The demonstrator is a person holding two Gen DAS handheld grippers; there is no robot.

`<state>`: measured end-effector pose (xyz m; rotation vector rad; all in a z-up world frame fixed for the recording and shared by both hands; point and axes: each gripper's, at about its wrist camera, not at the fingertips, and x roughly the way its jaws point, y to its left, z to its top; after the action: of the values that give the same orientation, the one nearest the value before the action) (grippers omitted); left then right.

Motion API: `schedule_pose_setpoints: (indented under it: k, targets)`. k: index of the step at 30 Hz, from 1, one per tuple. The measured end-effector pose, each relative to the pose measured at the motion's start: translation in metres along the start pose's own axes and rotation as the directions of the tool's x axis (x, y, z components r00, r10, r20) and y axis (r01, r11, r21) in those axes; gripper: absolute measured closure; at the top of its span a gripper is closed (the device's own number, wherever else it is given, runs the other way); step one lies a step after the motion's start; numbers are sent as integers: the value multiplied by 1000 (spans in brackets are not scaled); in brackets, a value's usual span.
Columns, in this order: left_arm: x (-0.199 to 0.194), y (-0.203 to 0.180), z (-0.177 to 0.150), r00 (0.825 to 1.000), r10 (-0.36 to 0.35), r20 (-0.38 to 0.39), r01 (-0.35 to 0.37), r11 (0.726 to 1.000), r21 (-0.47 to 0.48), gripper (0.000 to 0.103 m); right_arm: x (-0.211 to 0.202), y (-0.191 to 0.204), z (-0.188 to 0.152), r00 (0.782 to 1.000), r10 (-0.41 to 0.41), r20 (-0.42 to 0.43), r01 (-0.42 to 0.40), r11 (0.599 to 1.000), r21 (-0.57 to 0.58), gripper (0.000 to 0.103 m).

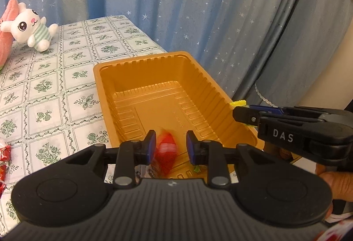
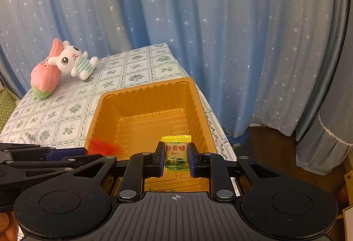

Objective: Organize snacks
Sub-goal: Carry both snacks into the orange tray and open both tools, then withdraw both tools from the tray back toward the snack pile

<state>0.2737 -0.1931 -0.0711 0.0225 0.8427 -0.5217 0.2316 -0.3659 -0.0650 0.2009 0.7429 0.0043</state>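
An orange plastic tray (image 1: 97,77) (image 2: 99,104) sits near the right edge of the table. My left gripper (image 1: 171,147) hovers over the tray's near end. A blurred red candy (image 1: 165,152) (image 2: 103,146) sits between its blue pads, apart from the right pad, so the jaws stand open. My right gripper (image 2: 176,157) (image 1: 237,114) is shut on a yellow candy packet (image 2: 176,152) (image 1: 238,103) with printed characters and hangs over the tray's right side. A small green piece (image 1: 197,167) lies in the tray.
A white plush rabbit (image 1: 30,29) (image 2: 72,62) leans on a pink plush (image 2: 44,80) at the table's far left. Red wrapped candies (image 1: 4,152) lie at the left edge. A starred blue curtain (image 2: 198,20) hangs behind. The table drops off just right of the tray.
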Motion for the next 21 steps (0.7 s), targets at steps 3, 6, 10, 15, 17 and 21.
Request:
schedule_pose_setpoints:
  k: [3, 6, 10, 15, 17, 21]
  targets:
    - [-5, 2, -2, 1000, 11, 12, -11, 1000, 1, 77, 1, 0, 0, 1000, 1, -2, -1, 1000, 0, 82]
    - [-13, 5, -4, 999, 26, 26, -26, 1000, -7, 77, 3, 2, -1, 1000, 5, -5, -5, 1000, -2, 82]
    - [-24, 12, -7, 998, 47, 40, -47, 999, -16, 77, 2, 5, 0, 1000, 16, -4, -16, 1000, 0, 82]
    - [-38, 22, -13, 996, 70, 54, -68, 997, -35, 75, 4, 10, 2, 998, 64, -11, -64, 998, -1, 81]
    - [-45, 26, -16, 995, 77, 59, -75, 996, -46, 70, 8, 12, 2, 997, 79, -25, -79, 997, 2, 80]
    - [-58, 36, -23, 993, 95, 67, -91, 994, -60, 65, 3, 6, 4, 997, 82, -7, -82, 995, 54, 44]
